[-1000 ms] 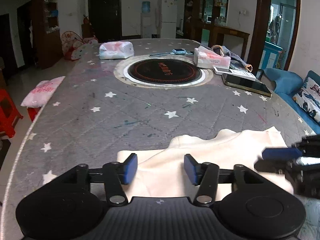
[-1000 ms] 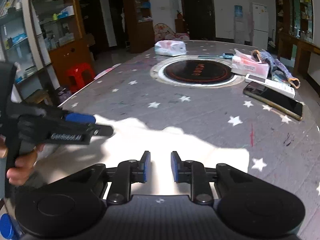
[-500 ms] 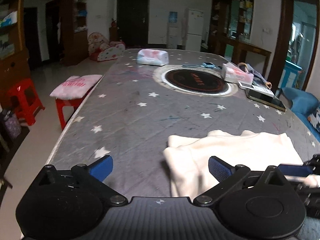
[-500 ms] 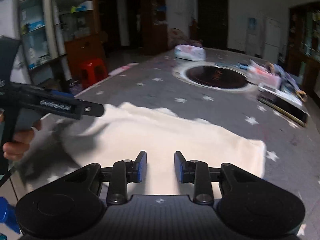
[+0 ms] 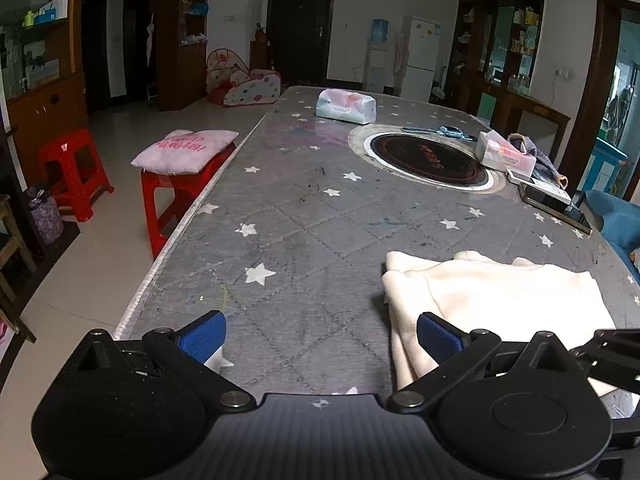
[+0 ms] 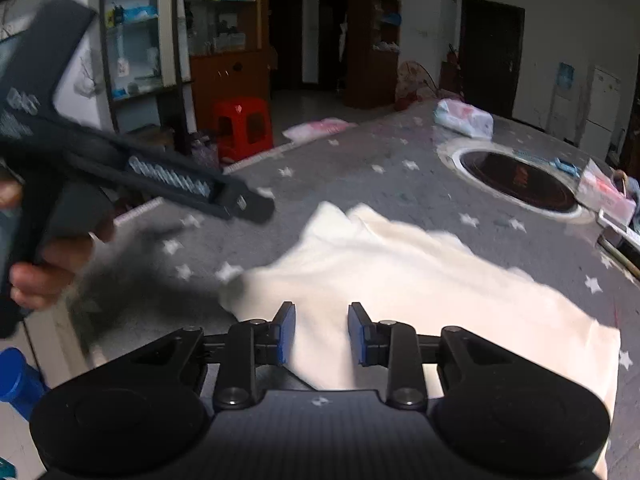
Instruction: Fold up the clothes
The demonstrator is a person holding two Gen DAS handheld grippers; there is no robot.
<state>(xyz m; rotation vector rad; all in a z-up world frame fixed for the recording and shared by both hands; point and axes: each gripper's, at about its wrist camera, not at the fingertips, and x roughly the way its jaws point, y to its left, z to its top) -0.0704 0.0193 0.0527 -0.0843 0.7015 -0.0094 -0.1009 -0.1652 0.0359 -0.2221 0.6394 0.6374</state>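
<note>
Claws (image 5: 320, 338) (image 6: 322, 332) (two) over one garment (image 6: 400, 276)

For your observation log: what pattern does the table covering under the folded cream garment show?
Grey table covering with scattered white stars, clearest in the left wrist view.

Left hand-held gripper (image 6: 248, 204) motion-blurred, cloth (image 6: 420, 280) near edge hidden, phone (image 6: 616, 244) cut off
</note>
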